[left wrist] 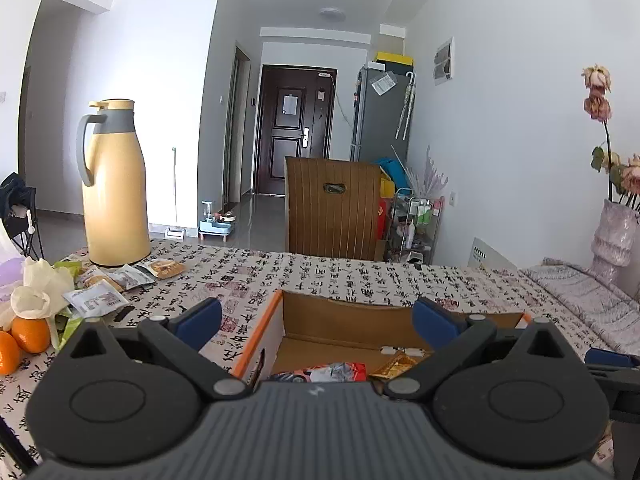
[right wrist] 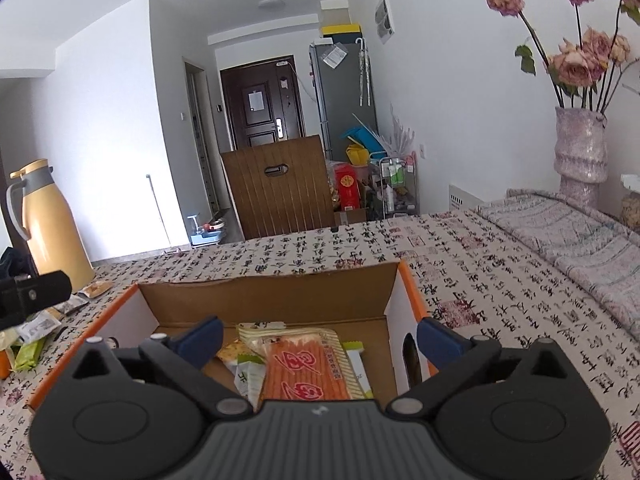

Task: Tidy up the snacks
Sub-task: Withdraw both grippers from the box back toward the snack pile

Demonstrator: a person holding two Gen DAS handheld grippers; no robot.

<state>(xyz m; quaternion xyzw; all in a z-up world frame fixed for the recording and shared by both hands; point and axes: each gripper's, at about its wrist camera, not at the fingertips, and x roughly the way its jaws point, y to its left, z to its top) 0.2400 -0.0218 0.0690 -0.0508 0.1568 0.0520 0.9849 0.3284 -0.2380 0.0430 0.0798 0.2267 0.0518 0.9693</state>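
An open cardboard box (left wrist: 280,320) with orange edges sits on the patterned tablecloth. My left gripper (left wrist: 316,316) hangs open over its left part, nothing between the blue pads; a red packet (left wrist: 340,372) and a gold packet (left wrist: 396,366) lie below. My right gripper (right wrist: 320,338) is open above the same box (right wrist: 272,296). Under it lie an orange striped packet (right wrist: 300,364) and green-white packets (right wrist: 244,372). Loose snack packets (left wrist: 116,280) lie left of the box by the flask; they show in the right wrist view as packets (right wrist: 40,328) too.
A tall yellow flask (left wrist: 116,188) stands at the back left, with oranges (left wrist: 28,334) and crumpled white paper (left wrist: 40,288) nearby. A pink vase of dried roses (right wrist: 580,148) and a folded cloth (right wrist: 560,232) occupy the right. A brown chair back (left wrist: 332,204) is behind the table.
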